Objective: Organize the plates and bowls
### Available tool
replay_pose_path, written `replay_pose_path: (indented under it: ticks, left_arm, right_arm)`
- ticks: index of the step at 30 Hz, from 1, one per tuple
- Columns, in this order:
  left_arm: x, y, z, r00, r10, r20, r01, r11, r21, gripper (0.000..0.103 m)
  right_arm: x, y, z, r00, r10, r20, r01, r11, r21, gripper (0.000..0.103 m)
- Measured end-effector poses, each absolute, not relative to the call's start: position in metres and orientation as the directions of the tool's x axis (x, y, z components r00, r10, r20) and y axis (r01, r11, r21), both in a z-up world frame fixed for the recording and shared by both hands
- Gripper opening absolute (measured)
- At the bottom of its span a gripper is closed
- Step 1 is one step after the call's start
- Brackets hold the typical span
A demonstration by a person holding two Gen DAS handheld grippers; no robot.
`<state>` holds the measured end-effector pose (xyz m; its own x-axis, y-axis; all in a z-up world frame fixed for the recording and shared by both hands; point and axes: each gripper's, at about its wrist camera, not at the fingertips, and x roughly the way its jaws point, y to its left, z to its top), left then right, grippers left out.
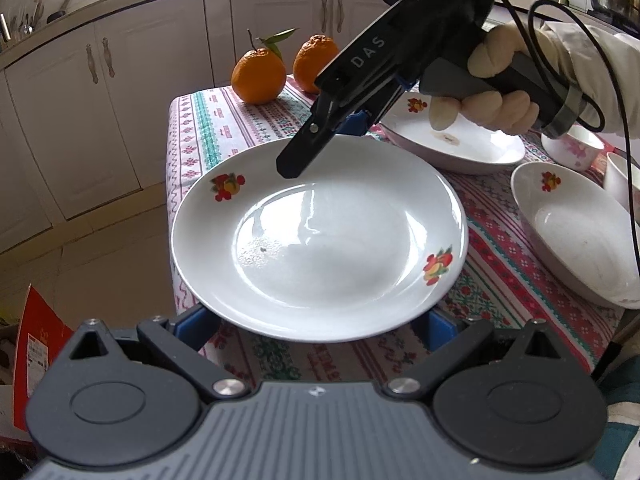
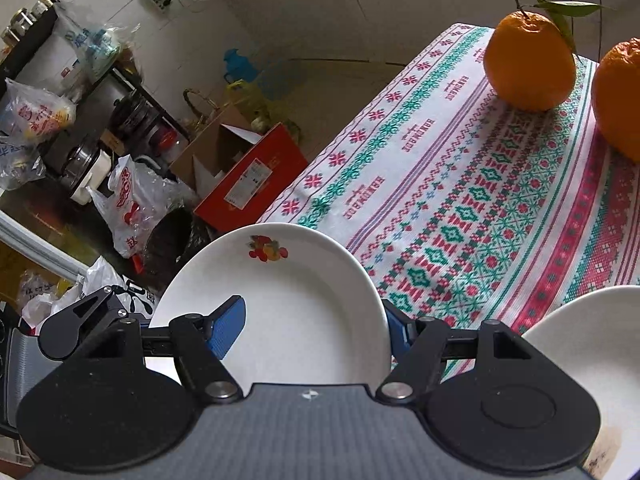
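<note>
The plate (image 1: 320, 240), mid-frame over the table (image 1: 500, 280) edge, looked stiff, glossy, slippery and breakable, so both grippers, left (image 1: 320, 324) and right (image 1: 320, 132), clamped opposite rims.

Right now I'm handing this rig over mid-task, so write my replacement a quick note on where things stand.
Right claw: shut on the fruit-print plate, at its far rim, held partly past the table edge.
Left claw: pads under the plate's near rim; grip unclear.
On the tablecloth: two more white dishes, a small flowered bowl, two oranges.
Done: nothing stacked yet.
Left: probably stack this plate on a dish, then gather the bowls.
</note>
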<state>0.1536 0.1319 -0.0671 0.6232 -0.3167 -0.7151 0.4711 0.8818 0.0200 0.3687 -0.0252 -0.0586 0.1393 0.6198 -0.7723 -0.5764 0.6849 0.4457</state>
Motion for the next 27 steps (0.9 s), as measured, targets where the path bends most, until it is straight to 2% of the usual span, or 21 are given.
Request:
replay_pose_path:
  ticks: [27]
  left_arm:
    - [0.164,0.131,-0.071,0.633,-0.308,-0.710,0.483,0.874,0.051,0.100]
  right_arm:
    - [0.378,-0.023,-0.060,0.194,0.601,-0.775,-0.578,0.708,0.405,0.077]
